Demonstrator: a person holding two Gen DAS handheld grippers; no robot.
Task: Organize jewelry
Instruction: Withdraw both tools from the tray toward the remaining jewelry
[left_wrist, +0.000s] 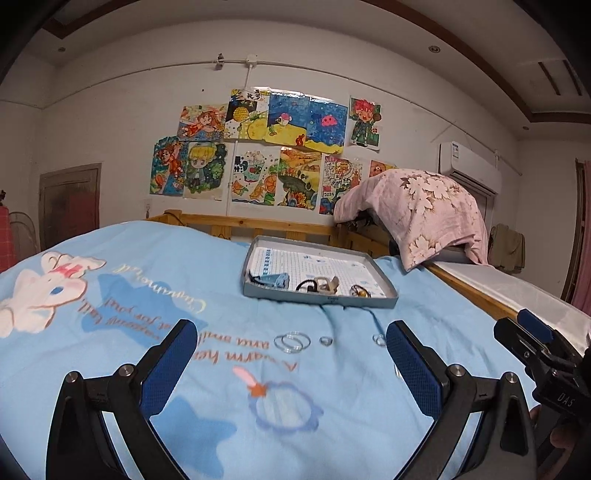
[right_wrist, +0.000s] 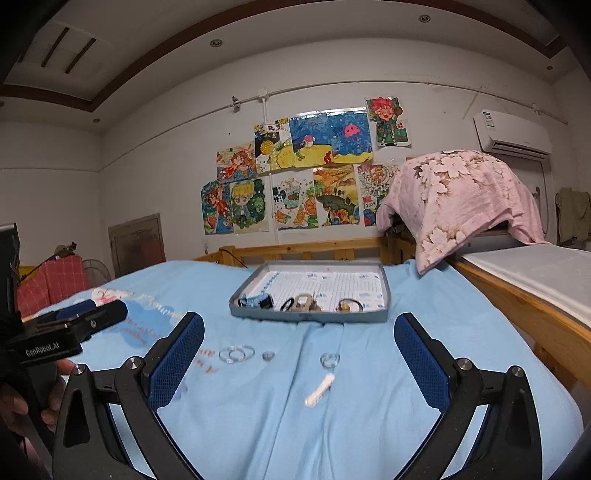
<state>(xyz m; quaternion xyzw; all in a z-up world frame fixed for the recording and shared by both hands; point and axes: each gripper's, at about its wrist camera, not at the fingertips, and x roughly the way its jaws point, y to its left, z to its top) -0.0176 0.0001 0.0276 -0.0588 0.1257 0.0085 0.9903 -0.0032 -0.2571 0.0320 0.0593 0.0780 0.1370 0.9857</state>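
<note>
A grey tray (left_wrist: 389, 301) (right_wrist: 236, 310) sits on the blue bedspread and holds a blue clip, hair ties and small pieces along its near edge. In front of it lie clear bangles (left_wrist: 291, 341) (right_wrist: 236, 353), a small ring (left_wrist: 325, 340) (right_wrist: 268, 355), a second ring (left_wrist: 378, 339) (right_wrist: 330, 359) and a white hair clip (right_wrist: 320, 389). My left gripper (left_wrist: 291, 354) is open and empty just short of the bangles. My right gripper (right_wrist: 299, 354) is open and empty, with the rings and white clip between its fingers.
The light blue bedspread (left_wrist: 147, 295) (right_wrist: 443, 332) covers the bed. A wooden rail (right_wrist: 517, 306) and a pink floral pillow (left_wrist: 417, 206) (right_wrist: 461, 195) stand at the right. Drawings hang on the far wall. The right gripper (left_wrist: 535, 350) shows in the left view's right edge.
</note>
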